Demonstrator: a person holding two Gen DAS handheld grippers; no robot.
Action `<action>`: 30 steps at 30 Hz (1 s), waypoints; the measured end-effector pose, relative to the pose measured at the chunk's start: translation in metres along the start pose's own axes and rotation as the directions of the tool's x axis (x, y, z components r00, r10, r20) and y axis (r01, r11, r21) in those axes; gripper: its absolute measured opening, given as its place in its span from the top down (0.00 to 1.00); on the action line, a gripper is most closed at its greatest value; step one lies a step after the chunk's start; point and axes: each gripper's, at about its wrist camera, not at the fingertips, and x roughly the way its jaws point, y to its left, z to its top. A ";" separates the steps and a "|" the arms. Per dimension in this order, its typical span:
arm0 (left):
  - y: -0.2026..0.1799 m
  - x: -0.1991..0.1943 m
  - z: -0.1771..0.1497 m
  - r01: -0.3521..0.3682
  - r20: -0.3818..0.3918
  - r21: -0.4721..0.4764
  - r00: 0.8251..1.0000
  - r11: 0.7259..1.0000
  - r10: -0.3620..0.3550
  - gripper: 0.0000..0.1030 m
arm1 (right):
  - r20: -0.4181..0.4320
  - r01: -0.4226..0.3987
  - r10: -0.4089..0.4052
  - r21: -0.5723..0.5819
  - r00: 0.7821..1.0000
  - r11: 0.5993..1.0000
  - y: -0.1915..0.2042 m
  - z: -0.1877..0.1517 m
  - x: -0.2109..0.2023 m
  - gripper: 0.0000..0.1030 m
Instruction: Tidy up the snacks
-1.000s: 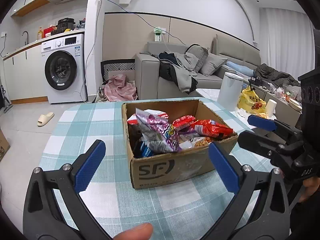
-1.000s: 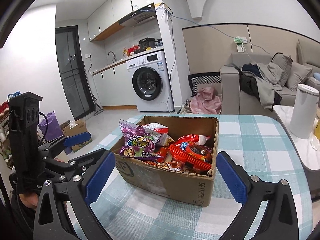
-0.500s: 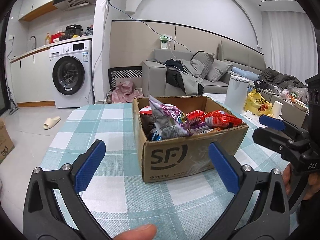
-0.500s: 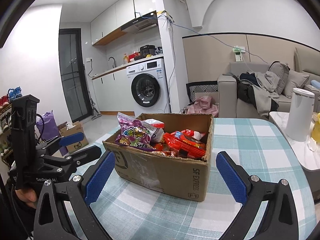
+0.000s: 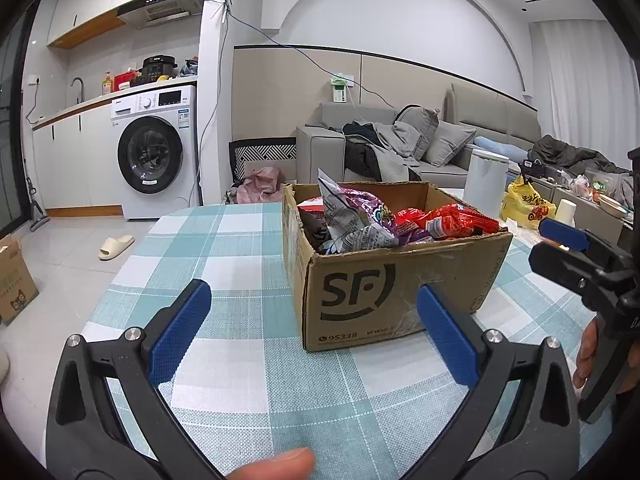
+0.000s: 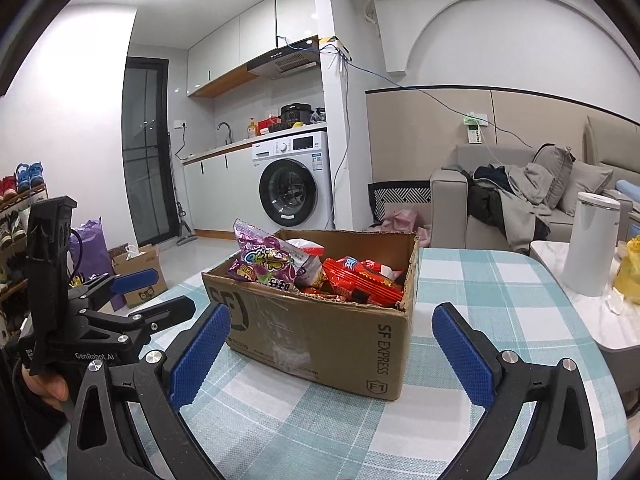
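A cardboard box (image 5: 394, 276) heaped with snack packets (image 6: 272, 262) sits on the checked tablecloth (image 5: 224, 264), with bare cloth to its left out to the table's near-left edge and more cloth on the near side in front of both tools. The left gripper (image 5: 316, 330) hangs just short of the box's near face, jaws wide apart and empty. The right gripper (image 6: 330, 350) does the same at the box's near-right corner — spread wide, touching nothing.

Open-topped brown cardboard box (image 5: 394, 276) heaped with snack packets (image 6: 316, 270) blocks mid-tabletop. Teal-and-white checked tablecloth (image 5: 224, 248) is bare along the left edge, near edge and right of the box.
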 end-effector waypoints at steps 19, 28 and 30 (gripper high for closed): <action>0.002 0.003 -0.002 -0.002 -0.015 -0.011 1.000 1.000 0.002 0.00 | 0.012 0.001 -0.001 -0.042 1.000 0.999 0.009 -0.012 0.002 0.00; 0.001 0.007 -0.004 0.006 -0.015 0.001 1.000 1.000 -0.006 0.00 | 0.011 -0.002 0.002 -0.031 1.000 1.000 0.007 -0.013 0.001 0.00; 0.000 0.006 -0.004 0.007 -0.015 0.005 1.000 1.000 -0.007 0.00 | 0.010 -0.006 0.006 -0.029 1.000 1.000 0.006 -0.013 0.000 0.00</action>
